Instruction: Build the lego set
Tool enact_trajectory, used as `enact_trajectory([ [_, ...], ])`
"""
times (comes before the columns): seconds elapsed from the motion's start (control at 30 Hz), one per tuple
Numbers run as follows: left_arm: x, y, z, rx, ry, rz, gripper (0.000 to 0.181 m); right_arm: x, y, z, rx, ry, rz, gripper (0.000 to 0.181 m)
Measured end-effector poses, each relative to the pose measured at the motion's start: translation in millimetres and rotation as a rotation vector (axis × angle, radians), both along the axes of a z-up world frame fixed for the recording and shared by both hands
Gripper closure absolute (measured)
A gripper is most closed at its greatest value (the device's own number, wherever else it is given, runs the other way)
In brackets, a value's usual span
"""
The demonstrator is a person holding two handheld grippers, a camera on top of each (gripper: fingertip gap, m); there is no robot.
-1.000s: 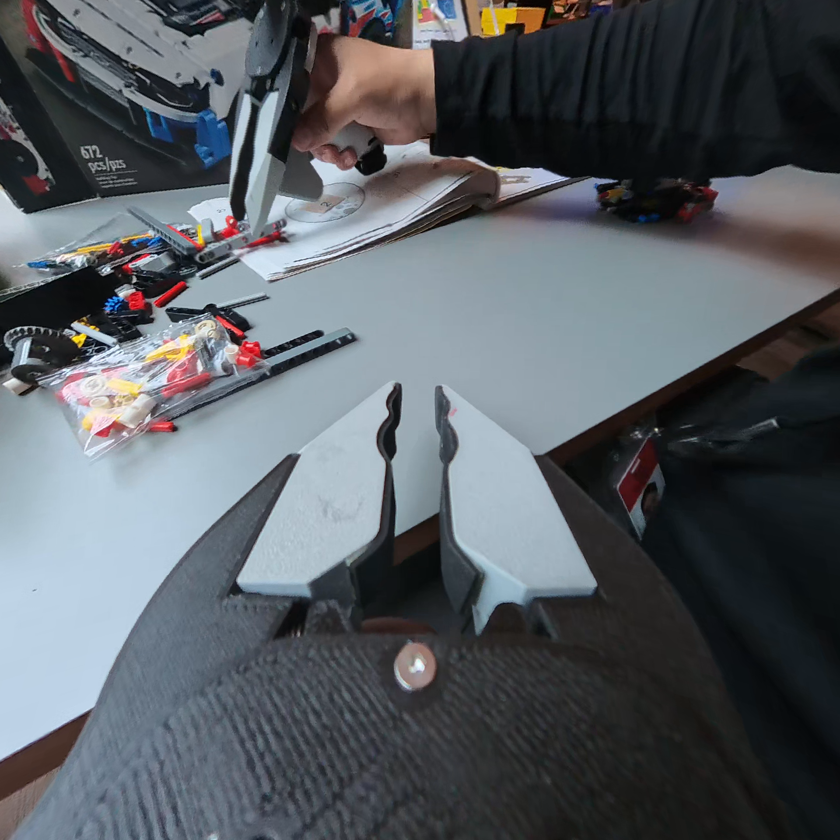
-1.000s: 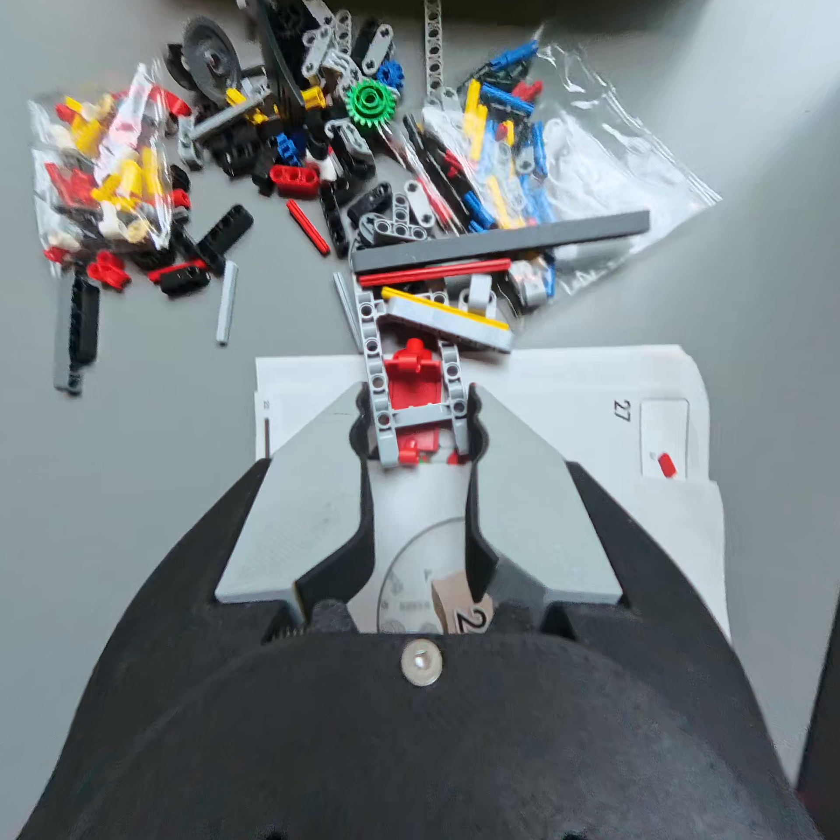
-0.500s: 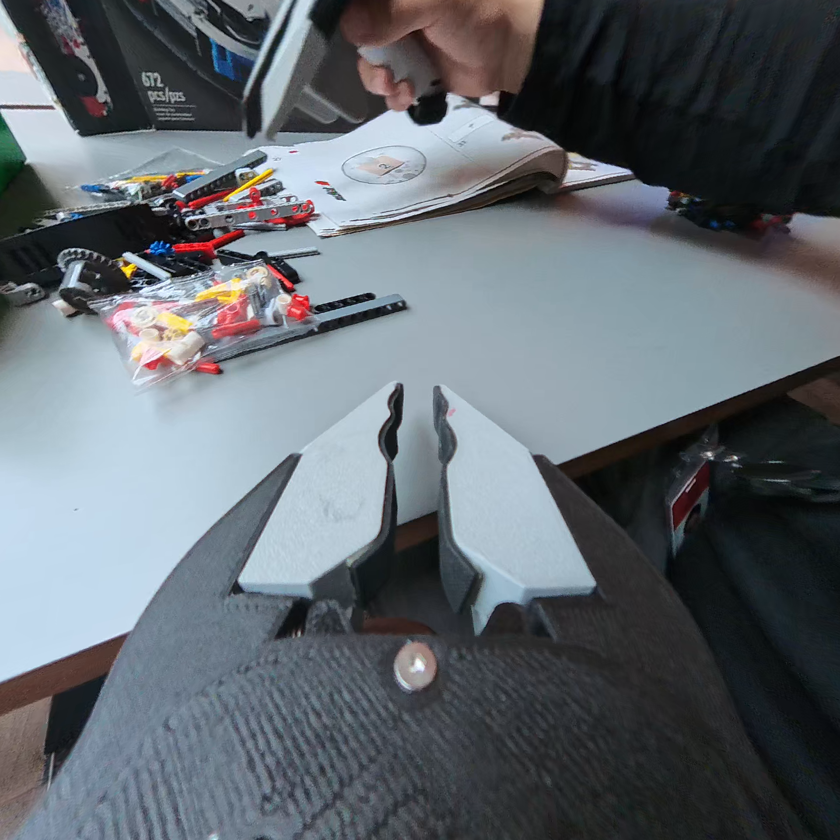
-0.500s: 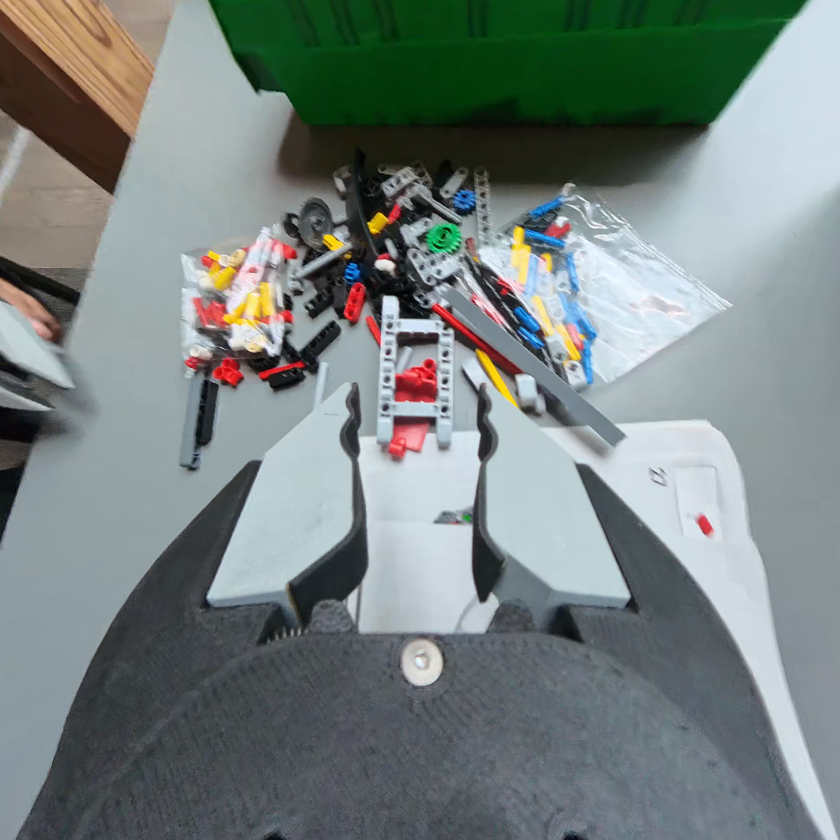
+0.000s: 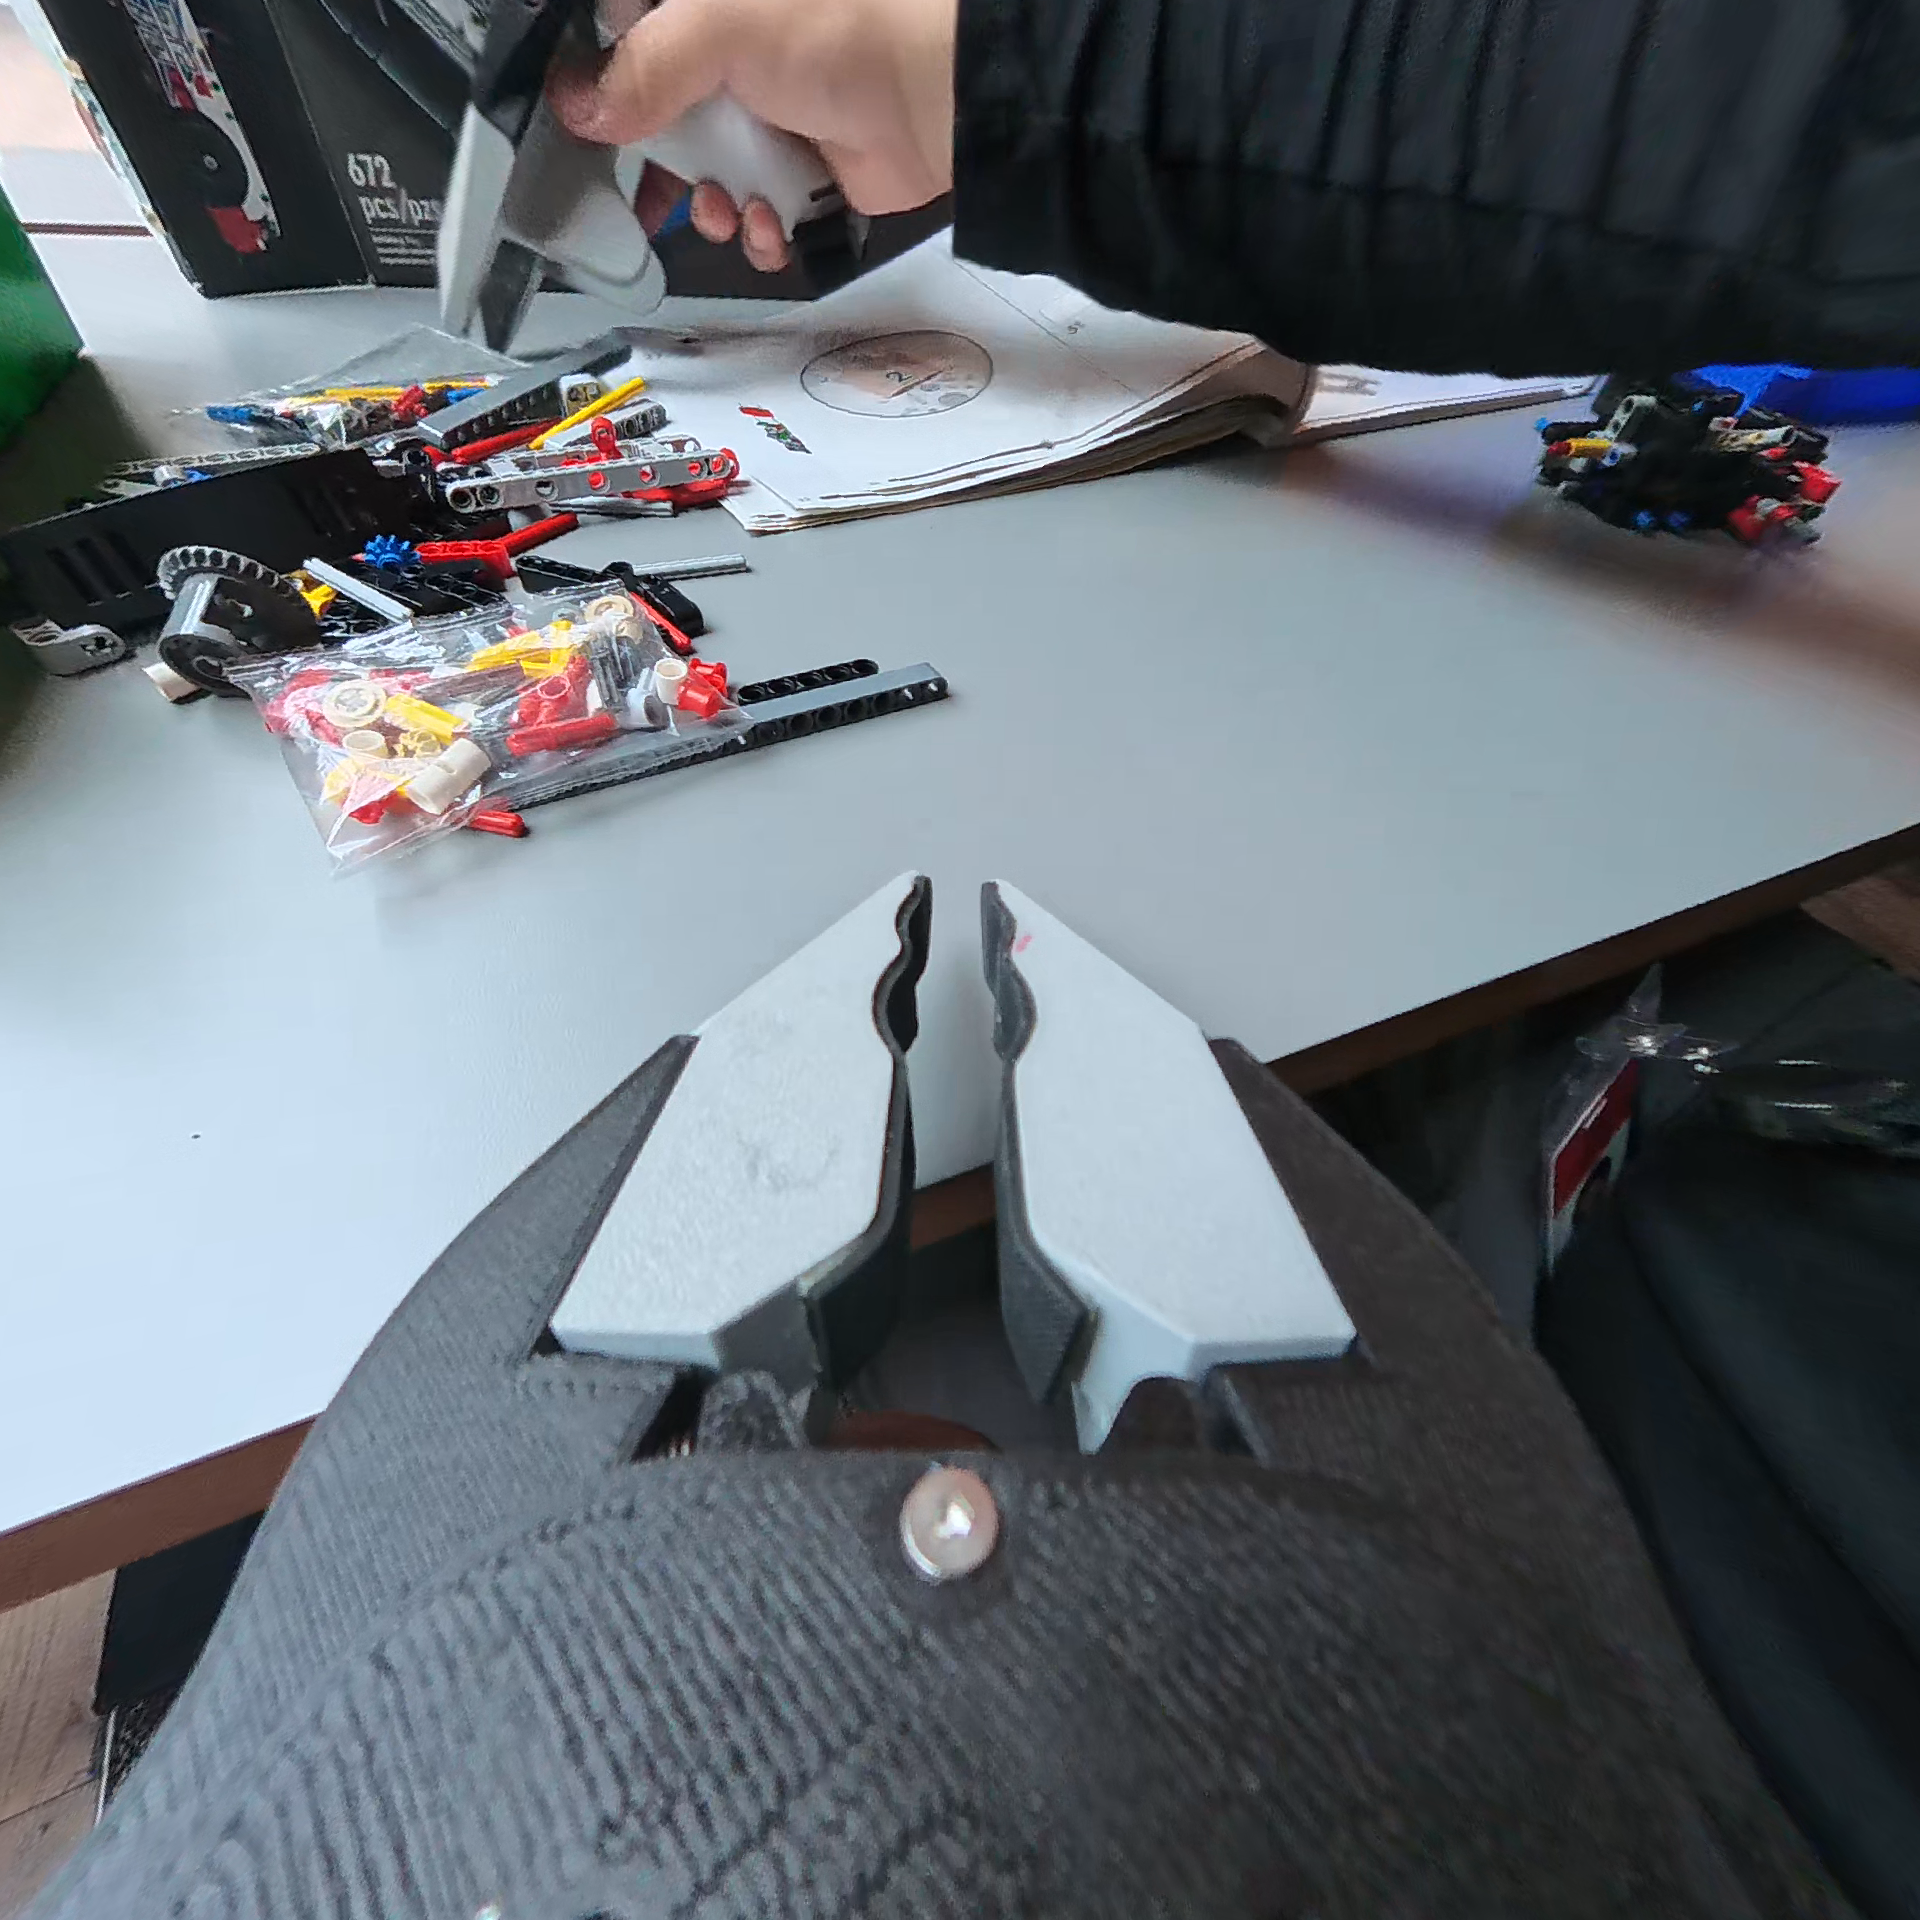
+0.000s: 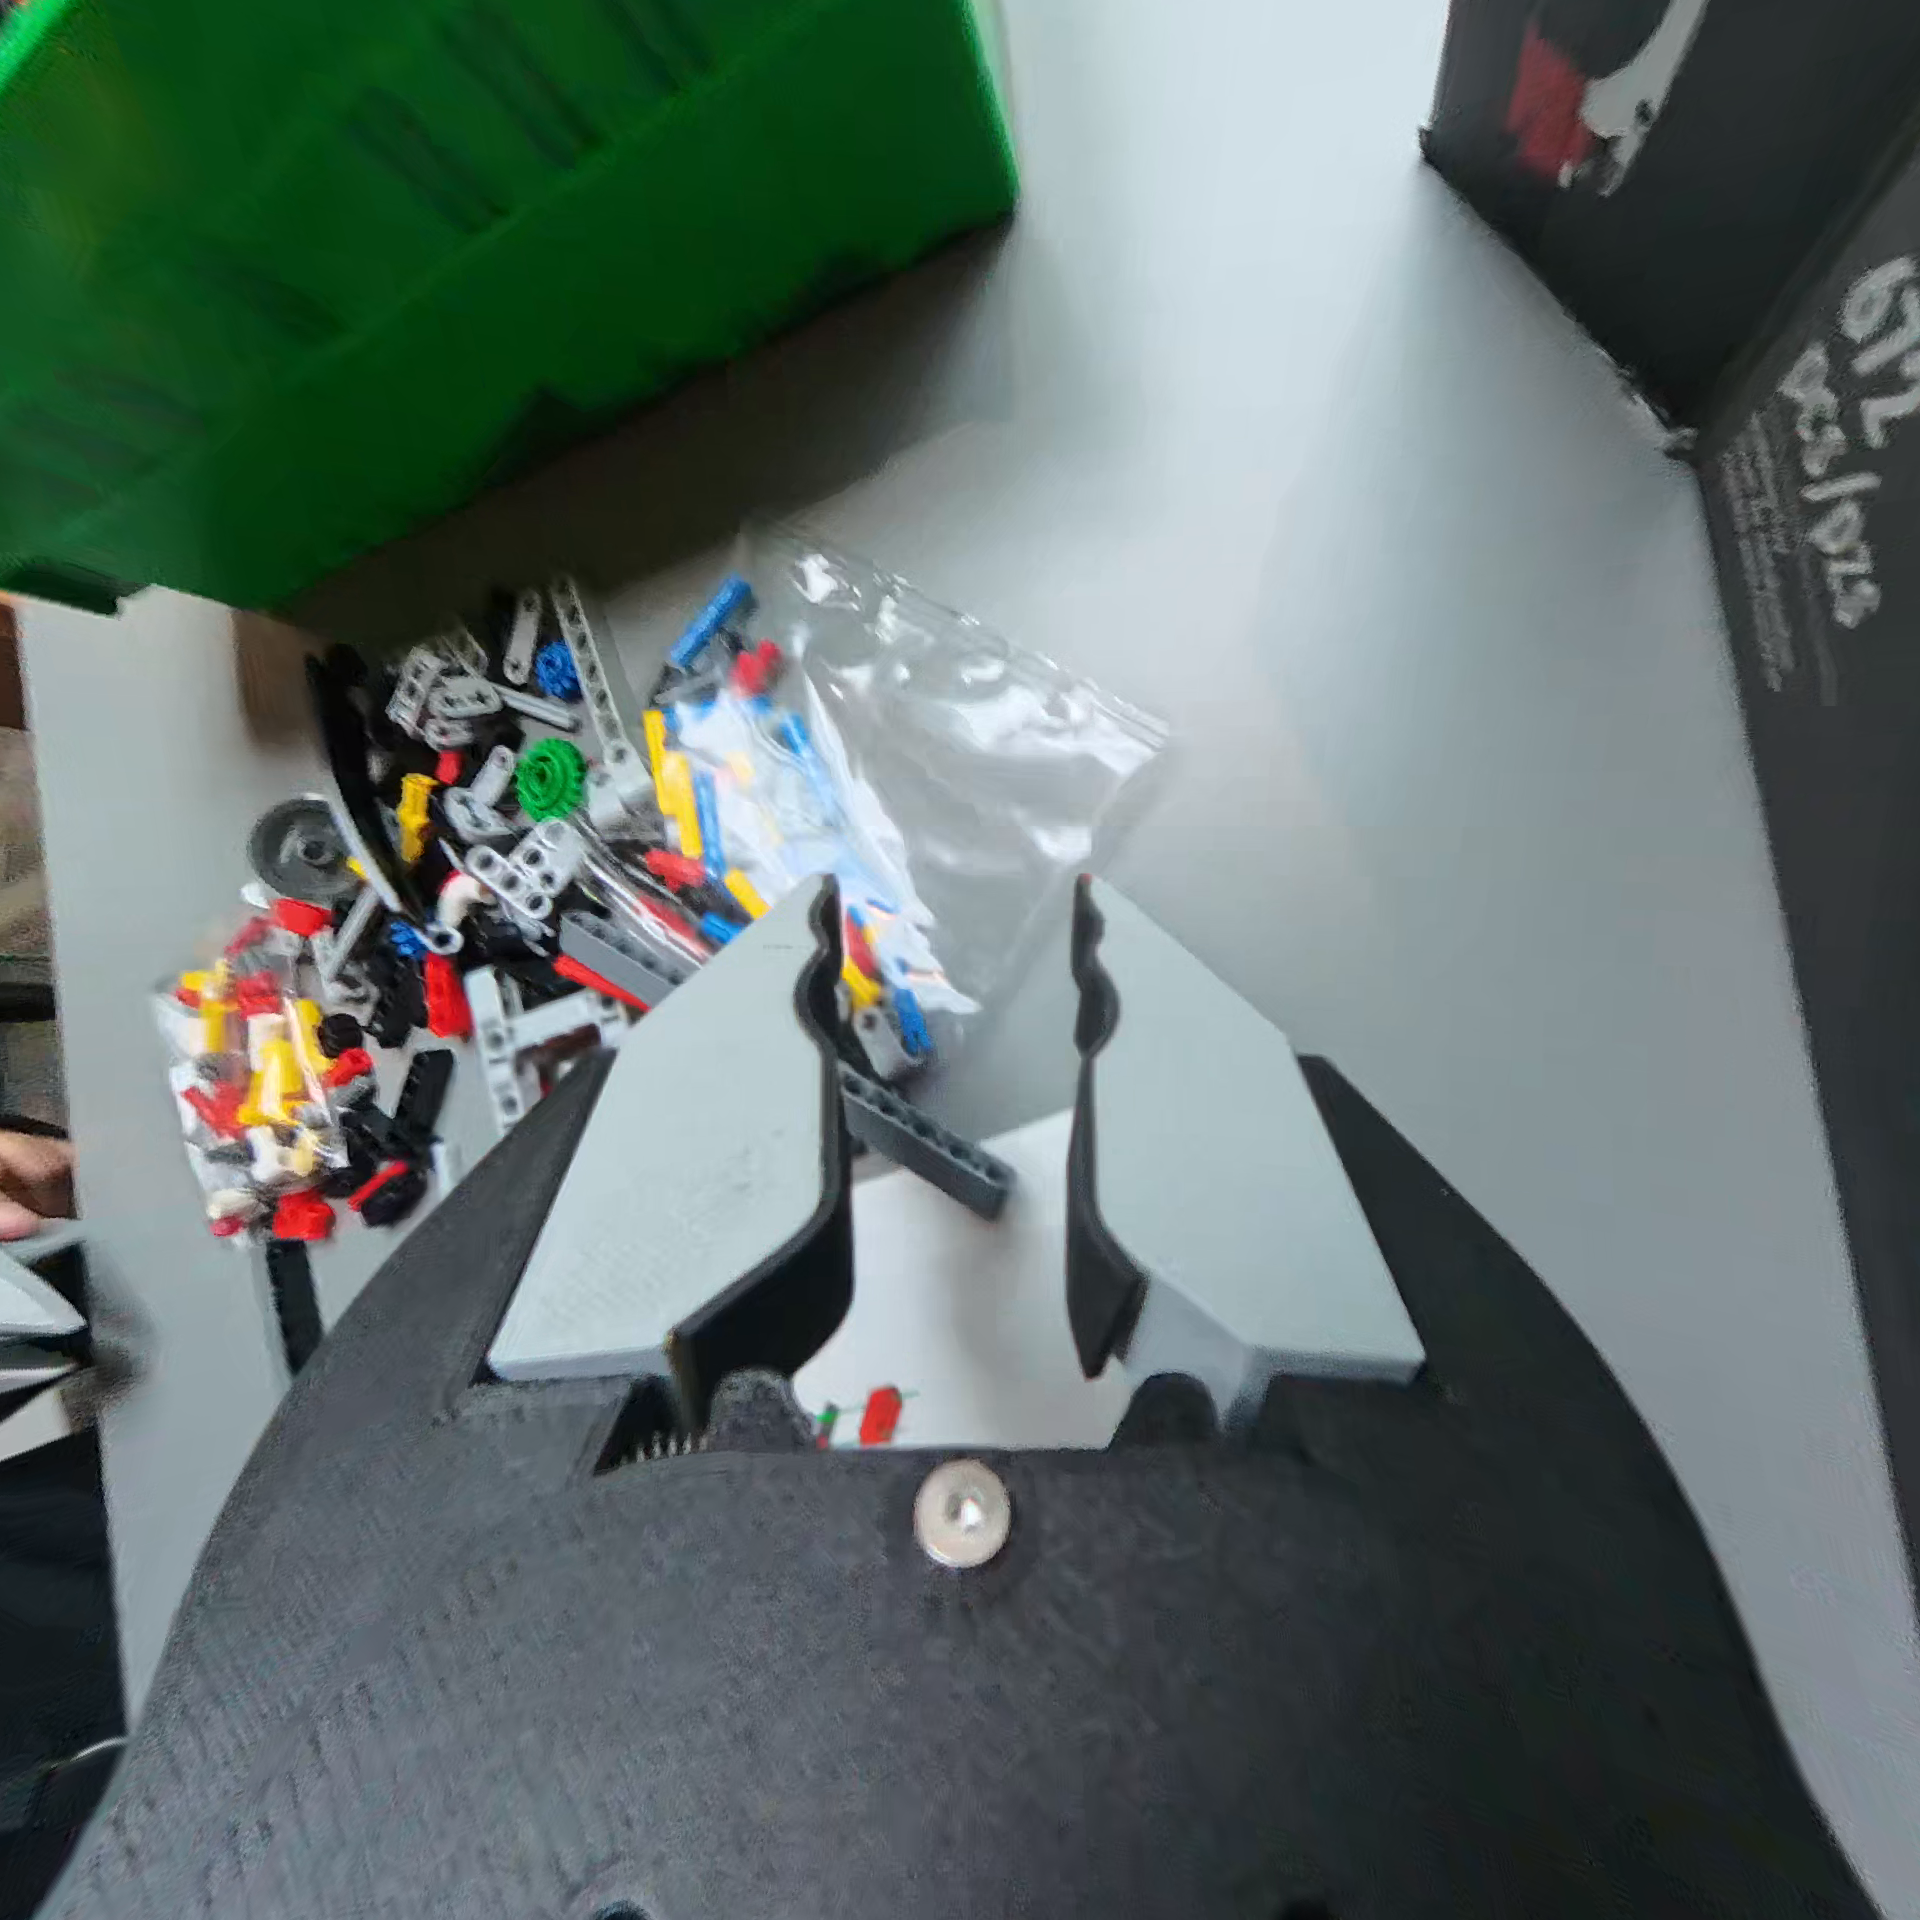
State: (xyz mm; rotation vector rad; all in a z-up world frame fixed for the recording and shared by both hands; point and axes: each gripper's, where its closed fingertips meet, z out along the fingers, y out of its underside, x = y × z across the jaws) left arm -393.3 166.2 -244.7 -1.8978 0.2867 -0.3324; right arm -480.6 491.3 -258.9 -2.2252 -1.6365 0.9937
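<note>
While the left tool [image 5: 954,894] hangs over the near edge of the grey worktop [image 5: 1195,748], its fingers stand a narrow slit apart with nothing between them. Ahead and to its left lies a clear bag of red and yellow pieces [image 5: 457,717] beside a long dark beam [image 5: 831,704], with loose lego parts [image 5: 343,582] just beyond. Farther ahead the right tool [image 5: 488,301], gripped by a hand [image 5: 758,104], hovers above the pile near the open instruction booklet [image 5: 997,416]. Far to the right sits a small built assembly [image 5: 1688,462].

From the right tool [image 6: 951,904], fingers spread wide and empty, a green crate [image 6: 436,260] stands ahead to the left, a second clear bag [image 6: 935,748] straight ahead, and the black set box [image 6: 1787,312], bearing white printed lettering, to the right.
</note>
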Motion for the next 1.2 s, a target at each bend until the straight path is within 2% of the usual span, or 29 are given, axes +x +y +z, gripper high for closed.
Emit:
enact_trajectory([
  [0.07,-0.3,0.0,0.3,0.003,-0.005,-0.002,0.175,-8.6,-7.1,-0.2,-0.017,-0.002,0.011,0.144],
  [0.2,-0.9,-0.2,0.9,0.004,-0.030,-0.008,0.177,-11.3,-15.3,-7.9,0.070,-0.064,0.058,0.181],
  [0.33,-1.5,-1.0,0.9,0.001,-0.041,-0.010,0.176,-20.0,-30.8,-2.7,0.058,-0.026,0.097,0.181],
  [0.43,-1.4,-1.8,2.1,0.007,-0.032,-0.008,0.176,-28.3,-50.6,21.1,-0.023,0.087,0.129,0.181],
  [0.63,-1.4,-2.6,2.3,0.007,-0.028,-0.007,0.176,-20.6,-72.1,61.2,0.007,0.198,0.194,0.181],
  [0.9,0.1,-2.2,0.6,0.001,-0.013,-0.010,0.177,8.5,-102.3,106.6,0.084,0.291,0.228,0.181],
  [1.1,0.6,-2.0,0.5,0.000,-0.012,-0.010,0.177,55.2,-126.4,140.1,0.232,0.319,0.240,0.181],
  [1.2,1.9,-2.2,0.3,-0.001,-0.005,-0.012,0.177,84.4,-150.6,139.0,0.325,0.286,0.294,0.181],
])
